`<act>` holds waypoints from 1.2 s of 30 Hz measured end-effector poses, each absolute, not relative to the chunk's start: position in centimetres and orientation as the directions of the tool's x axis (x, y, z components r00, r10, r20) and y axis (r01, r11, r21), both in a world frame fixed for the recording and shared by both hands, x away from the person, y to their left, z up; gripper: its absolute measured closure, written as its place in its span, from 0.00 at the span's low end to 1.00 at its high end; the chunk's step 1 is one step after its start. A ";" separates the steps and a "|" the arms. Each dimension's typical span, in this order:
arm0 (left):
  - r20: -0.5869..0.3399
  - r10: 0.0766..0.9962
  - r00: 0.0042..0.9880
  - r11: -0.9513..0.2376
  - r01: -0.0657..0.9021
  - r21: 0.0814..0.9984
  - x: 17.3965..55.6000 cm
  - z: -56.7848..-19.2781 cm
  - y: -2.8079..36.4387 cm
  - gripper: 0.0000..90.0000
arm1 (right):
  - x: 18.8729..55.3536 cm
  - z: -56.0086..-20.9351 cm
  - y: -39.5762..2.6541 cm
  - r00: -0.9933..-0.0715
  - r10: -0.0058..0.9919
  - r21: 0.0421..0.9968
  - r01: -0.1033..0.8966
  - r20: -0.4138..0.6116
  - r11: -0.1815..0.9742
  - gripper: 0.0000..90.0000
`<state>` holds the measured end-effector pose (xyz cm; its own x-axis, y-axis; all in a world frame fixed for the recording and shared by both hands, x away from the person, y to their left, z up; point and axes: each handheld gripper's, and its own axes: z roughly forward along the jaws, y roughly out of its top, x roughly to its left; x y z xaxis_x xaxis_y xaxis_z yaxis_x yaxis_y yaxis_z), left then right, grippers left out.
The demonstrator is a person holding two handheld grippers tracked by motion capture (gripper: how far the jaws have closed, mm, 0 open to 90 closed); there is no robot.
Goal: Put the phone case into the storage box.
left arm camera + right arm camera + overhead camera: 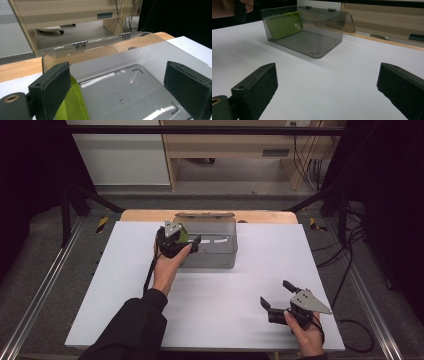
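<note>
Both tongs [186,241] [278,296] wide open, empty; green phone case [283,24] inside clear box [220,260].

A lime-green phone case [284,24] stands on its long edge inside a smoky transparent box [317,42], leaning against the box's end wall with its camera cut-out showing through. The box sits at the bench's far middle, its hinged lid [100,47] thrown open backwards.

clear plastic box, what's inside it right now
A green phone case leans against the side wall of the clear plastic box, camera cutout visible. Its lower edge is hidden behind the left gripper in that gripper's view.
</note>
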<state>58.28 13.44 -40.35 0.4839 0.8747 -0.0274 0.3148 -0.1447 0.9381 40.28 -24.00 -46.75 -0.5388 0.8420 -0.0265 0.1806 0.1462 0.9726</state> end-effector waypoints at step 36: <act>-0.012 0.836 0.549 -0.123 0.209 0.970 57.0 -40.0 12.9 0.05 | 40.3 -46.8 -23.8 -0.541 0.840 0.971 0.184 -0.029 0.152 0.04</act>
